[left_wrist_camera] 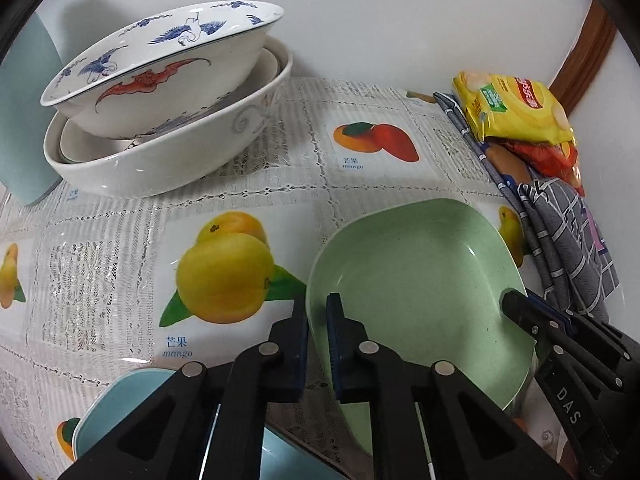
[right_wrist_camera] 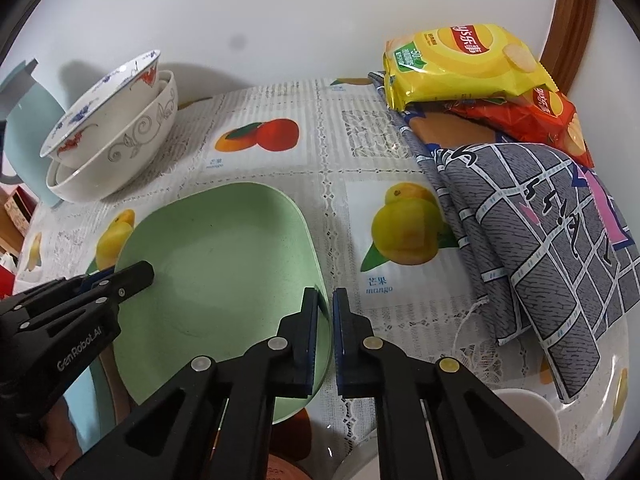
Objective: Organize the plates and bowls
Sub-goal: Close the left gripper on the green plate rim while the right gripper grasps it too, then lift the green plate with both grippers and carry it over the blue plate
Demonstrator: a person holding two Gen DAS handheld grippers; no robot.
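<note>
A pale green square plate is held tilted above the fruit-print tablecloth. My left gripper is shut on its left rim, one finger inside and one outside. My right gripper is shut on its right rim in the same way; the plate also shows in the right wrist view. Each gripper shows in the other's view, on the opposite rim. A stack of white bowls with blue and red painted patterns stands at the back left; it also shows in the right wrist view.
A light blue plate lies under my left gripper. A light blue jug stands behind the bowls. Snack bags and a folded grey cloth lie at the right. A white bowl sits at the front right.
</note>
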